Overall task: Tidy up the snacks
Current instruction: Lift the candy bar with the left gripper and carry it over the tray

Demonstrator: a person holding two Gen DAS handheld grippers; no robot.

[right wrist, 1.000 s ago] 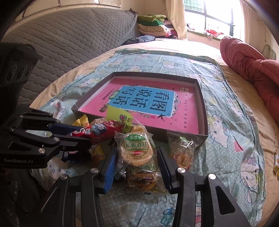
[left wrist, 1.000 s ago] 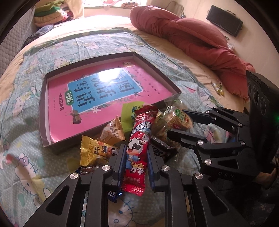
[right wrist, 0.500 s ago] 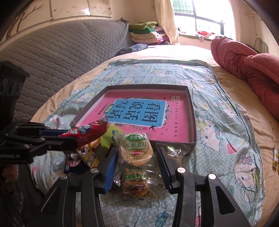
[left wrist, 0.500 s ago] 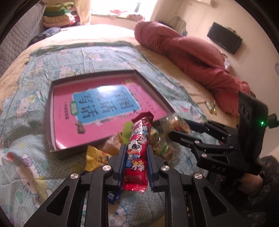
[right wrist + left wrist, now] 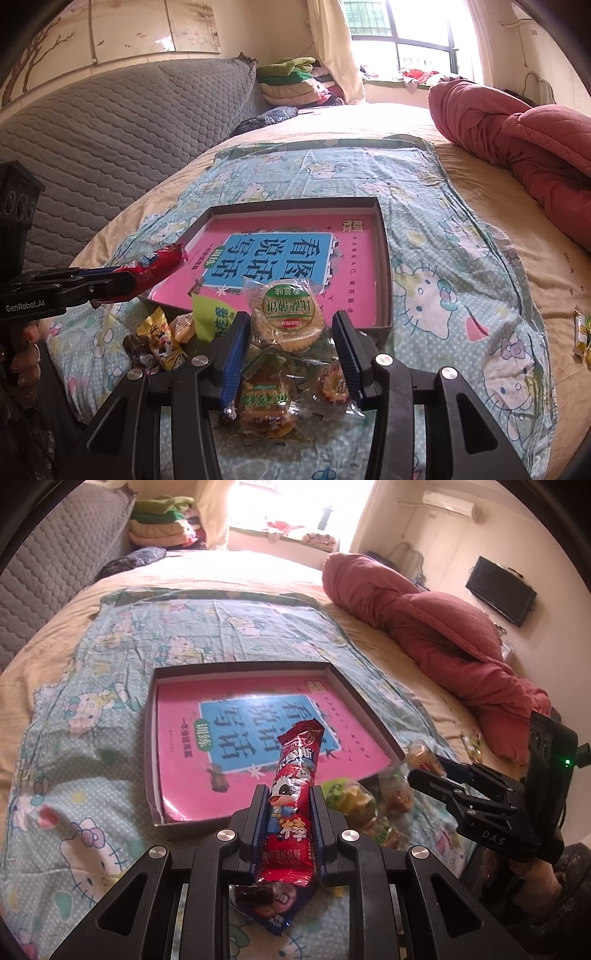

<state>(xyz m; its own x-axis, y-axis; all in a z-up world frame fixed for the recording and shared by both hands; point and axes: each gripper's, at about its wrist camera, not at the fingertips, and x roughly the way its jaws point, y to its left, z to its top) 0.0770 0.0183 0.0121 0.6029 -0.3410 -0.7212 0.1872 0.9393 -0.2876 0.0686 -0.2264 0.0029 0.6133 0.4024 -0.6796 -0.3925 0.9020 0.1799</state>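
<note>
On the left, our left claw [image 5: 287, 805] is closed tight on a long red candy stick [image 5: 295, 775], pinching it near its lower half so the top of the wrapper stands up and leans over the near edge of the shallow box [image 5: 149, 746]. In the right wrist view the same red stick hangs in the air just beside the box's near left corner, clear of the bedspread [image 5: 443, 221].

We judge the step in hand to be the carry: both snacks are lifted or gripped and headed for the box, whose pink printed floor holds no snacks yet. Next we need to bring the stick over the rim, lower it flat onto the pink floor, and only then open.

In the middle, the loose pile lies on the bedspread just in front of the box: a yellow packet [image 5: 162, 338], a green packet [image 5: 214, 317] and small wrapped biscuits [image 5: 262, 406].

On the right, our right claw [image 5: 288, 332] stands about a biscuit's width apart, its pads against the sides of a round biscuit pack [image 5: 288, 314] with a green label; we take it as gripped, at the box's near wall. It too must clear that wall before release.
</note>
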